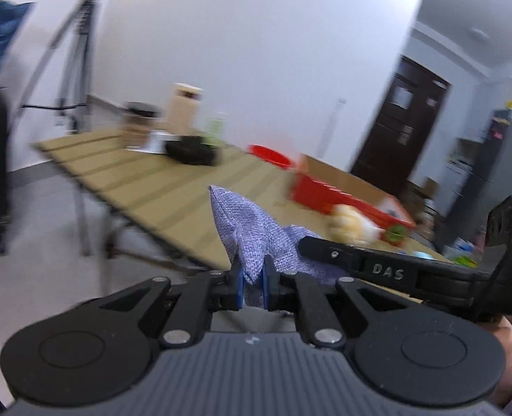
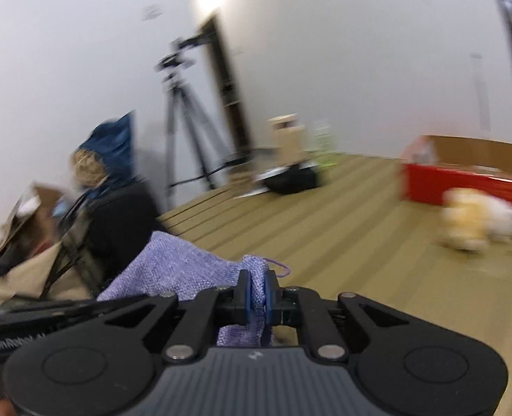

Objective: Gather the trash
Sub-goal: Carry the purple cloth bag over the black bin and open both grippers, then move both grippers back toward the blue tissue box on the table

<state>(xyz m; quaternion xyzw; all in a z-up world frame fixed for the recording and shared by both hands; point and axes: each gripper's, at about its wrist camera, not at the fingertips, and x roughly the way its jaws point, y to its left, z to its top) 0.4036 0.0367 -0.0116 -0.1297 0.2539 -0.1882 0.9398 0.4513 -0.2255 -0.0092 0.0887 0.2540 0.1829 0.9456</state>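
Clearly, in the left wrist view we have the left gripper (image 1: 252,282) pinched tight on a corner of the purple knitted cloth (image 1: 256,232), its fingers nearly together, so the fabric hangs clear above the slatted counter (image 1: 159,187). Over in the right wrist view, our right gripper (image 2: 257,296) clamps the cloth's (image 2: 183,267) other edge likewise, probably to spread it between both hands.

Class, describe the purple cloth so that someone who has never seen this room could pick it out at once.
Start at the long slatted wooden table. At its near edge, both grippers are shut on one cloth: the left gripper and the right gripper each pinch part of it. It is the only purple, woven thing, unlike the red box and the pale soft toy behind.
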